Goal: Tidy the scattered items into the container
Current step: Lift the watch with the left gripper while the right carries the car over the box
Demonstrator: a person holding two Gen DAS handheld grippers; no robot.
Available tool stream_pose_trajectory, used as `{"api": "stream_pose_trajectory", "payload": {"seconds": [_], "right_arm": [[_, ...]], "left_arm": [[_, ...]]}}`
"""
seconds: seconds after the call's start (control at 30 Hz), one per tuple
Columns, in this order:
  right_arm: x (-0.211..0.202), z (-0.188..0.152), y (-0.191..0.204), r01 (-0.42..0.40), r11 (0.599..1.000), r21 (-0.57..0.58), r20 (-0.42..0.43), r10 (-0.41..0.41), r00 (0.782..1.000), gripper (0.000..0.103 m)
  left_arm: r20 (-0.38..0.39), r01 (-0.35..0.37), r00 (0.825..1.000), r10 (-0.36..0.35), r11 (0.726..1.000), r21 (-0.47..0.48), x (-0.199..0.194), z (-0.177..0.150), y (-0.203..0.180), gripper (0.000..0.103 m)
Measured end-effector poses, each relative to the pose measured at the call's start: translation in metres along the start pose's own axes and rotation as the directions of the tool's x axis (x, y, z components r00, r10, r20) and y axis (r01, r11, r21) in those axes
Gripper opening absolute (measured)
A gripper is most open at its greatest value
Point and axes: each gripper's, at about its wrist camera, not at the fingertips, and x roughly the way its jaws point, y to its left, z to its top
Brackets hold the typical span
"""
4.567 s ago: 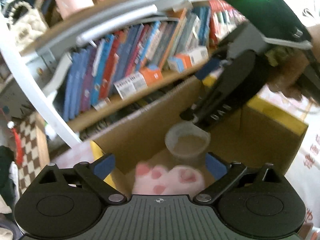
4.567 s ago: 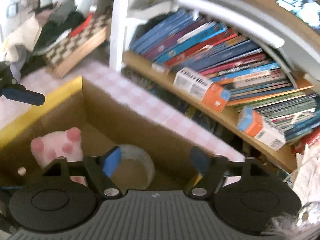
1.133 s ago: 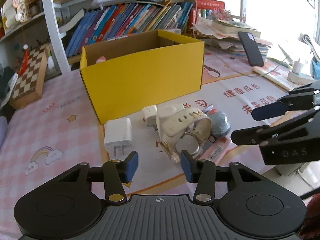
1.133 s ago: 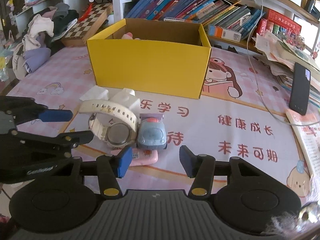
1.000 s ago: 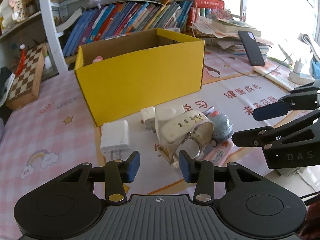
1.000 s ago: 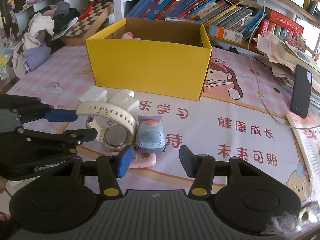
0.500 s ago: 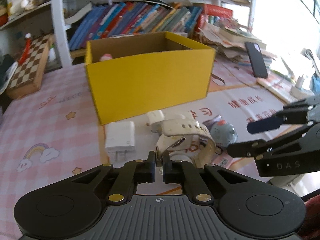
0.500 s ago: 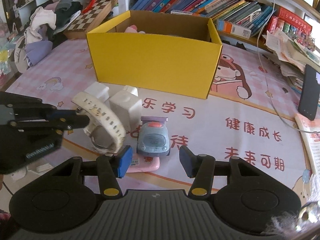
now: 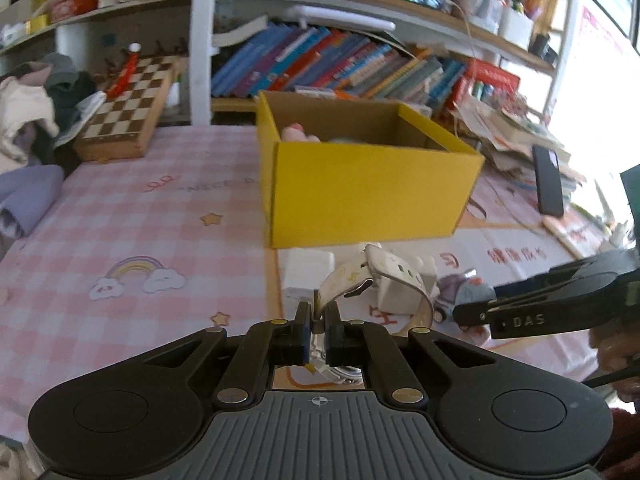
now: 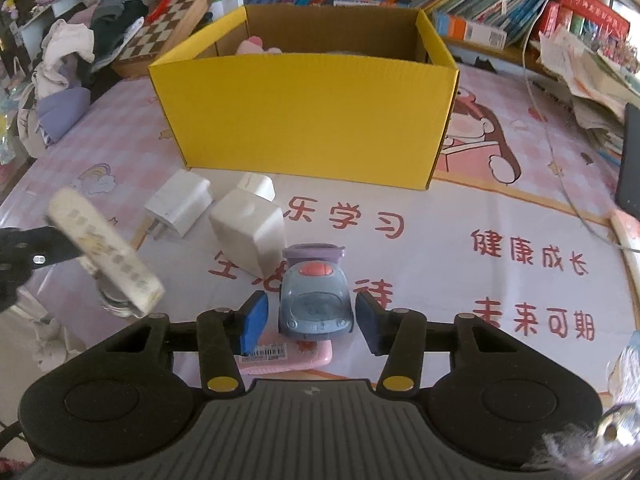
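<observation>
Left tool (image 9: 316,336) clamped on white watch (image 9: 384,276) strap.

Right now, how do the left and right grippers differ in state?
The left gripper is shut on the watch strap, lifting it; the right gripper is open and holds nothing. The right one straddles the toy car on the mat. Both point toward the yellow box.

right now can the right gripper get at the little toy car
Probably yes. The right gripper is open with the toy car sitting between its fingers, nothing blocking. The car does rest partly on a pink card.
</observation>
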Motion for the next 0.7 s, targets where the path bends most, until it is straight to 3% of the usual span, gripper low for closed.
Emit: {"api": "stream_pose_trajectory", "payload": {"seconds": [0.1,0.27,0.7], "right_arm": [[0.005,0.004,0.001,0.002,1.0,0.002,-0.015,-0.002,1.0,0.039],[0.01,0.008,0.002,0.007,1.0,0.003,-0.029,-0.007,1.0,0.039],[-0.013,0.002,0.009,0.041,0.999,-0.011,0.052,-0.04,0.998,0.038]], "left_arm": [[0.011,-0.009,1.0,0.009,1.0,-0.018,-0.004,0.0,0.005,0.005],[0.027,-0.015,1.0,0.017,0.999,-0.04,-0.008,0.0,0.012,0.005],[0.055,0.013,0.998,-0.011,0.999,-0.033,-0.017,-0.003,0.014,0.005]]}}
